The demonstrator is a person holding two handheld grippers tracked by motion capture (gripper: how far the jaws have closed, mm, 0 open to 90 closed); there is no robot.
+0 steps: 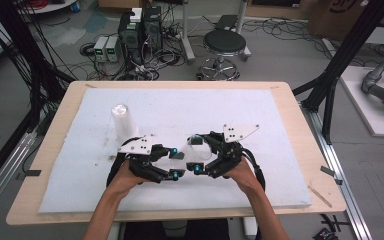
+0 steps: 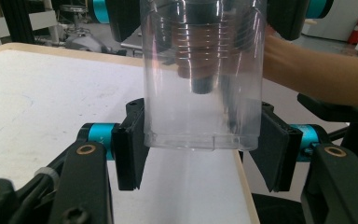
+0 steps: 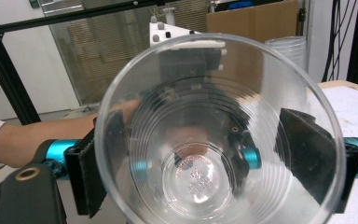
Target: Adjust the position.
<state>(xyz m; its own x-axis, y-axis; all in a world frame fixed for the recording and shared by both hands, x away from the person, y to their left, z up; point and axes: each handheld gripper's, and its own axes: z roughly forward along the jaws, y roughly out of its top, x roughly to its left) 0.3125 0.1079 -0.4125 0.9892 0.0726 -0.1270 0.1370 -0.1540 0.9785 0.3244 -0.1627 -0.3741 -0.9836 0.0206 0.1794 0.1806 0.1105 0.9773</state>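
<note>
Holding the clear cup (image 2: 203,79) clamped at its base in the left gripper (image 1: 172,162), the right gripper (image 1: 198,156), jaws seemingly flanking the rim unpressed, is best closed squarely.

The high view looked forward and down over the table (image 1: 290,150). Each gripper view sat close behind its jaws, both sharing the clear cup (image 2: 203,79).

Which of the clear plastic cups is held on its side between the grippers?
The cup between the two grippers, near the table's front edge. It lies level, base gripped by the left gripper. The other cups stand as a stack on the white mat, farther back left.
</note>
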